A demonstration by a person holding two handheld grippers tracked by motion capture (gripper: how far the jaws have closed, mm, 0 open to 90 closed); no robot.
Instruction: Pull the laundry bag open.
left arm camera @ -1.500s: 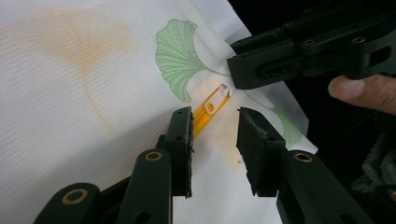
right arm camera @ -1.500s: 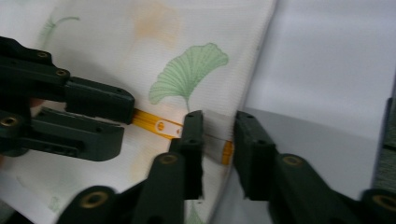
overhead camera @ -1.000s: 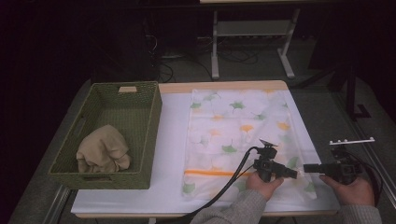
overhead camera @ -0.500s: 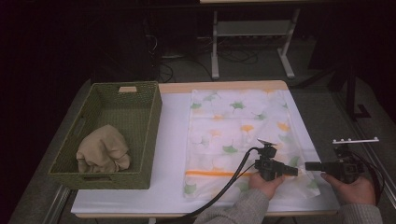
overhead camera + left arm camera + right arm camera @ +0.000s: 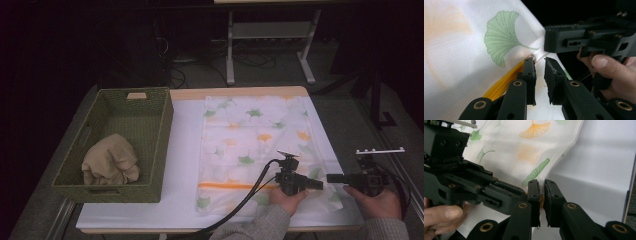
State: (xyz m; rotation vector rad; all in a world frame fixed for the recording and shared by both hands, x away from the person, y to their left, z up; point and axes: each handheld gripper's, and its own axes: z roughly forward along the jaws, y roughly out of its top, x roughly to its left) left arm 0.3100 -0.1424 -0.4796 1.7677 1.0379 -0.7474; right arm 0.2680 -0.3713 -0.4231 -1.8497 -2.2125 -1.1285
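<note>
While both grippers pinch the laundry bag [image 5: 255,145] at its zipper [image 5: 235,186], opening has barely started.
Right of the basket [image 5: 120,145], left gripper [image 5: 315,184] nips the zipper end; right gripper [image 5: 334,178] clamps the bag's corner.

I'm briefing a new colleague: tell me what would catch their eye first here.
The white laundry bag with green and orange ginkgo leaves lies flat mid-table. At its near right corner the left gripper and right gripper meet, jaws nearly closed at its orange zipper. On the left, a green woven basket holds a crumpled tan cloth.
</note>
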